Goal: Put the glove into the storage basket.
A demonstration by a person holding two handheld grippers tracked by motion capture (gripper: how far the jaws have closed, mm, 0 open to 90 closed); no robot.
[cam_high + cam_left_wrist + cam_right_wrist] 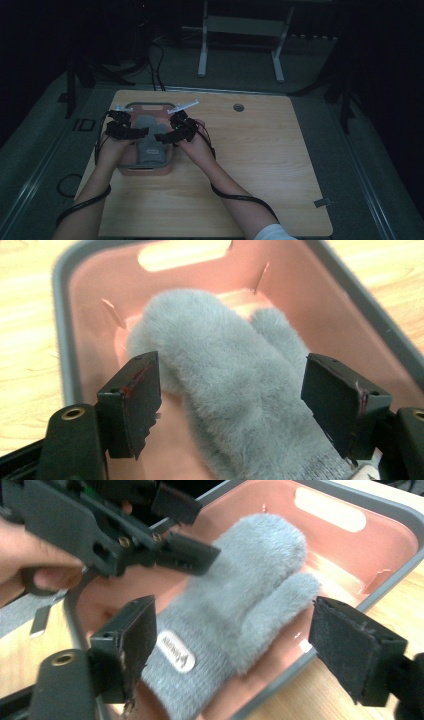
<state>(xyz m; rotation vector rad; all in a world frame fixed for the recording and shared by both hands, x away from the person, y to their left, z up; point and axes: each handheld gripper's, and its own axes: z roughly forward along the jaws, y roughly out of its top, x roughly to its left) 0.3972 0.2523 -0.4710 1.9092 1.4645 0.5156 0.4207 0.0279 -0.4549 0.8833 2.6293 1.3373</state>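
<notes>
A fluffy grey mitten lies flat in a pink bin with a grey rim, at the left of the wooden table. My left gripper hovers over the bin's left side and my right gripper over its right side, their tips pointing toward each other. In the left gripper view the gripper stands open just above the mitten, inside the bin. The right gripper is open too, straddling the mitten's cuff with its white label. The left gripper shows close above the mitten there.
The table stretches bare to the right of the bin, with a round cable hole near its far edge. A white desk frame stands on the floor beyond. Cables trail from both grippers along the forearms.
</notes>
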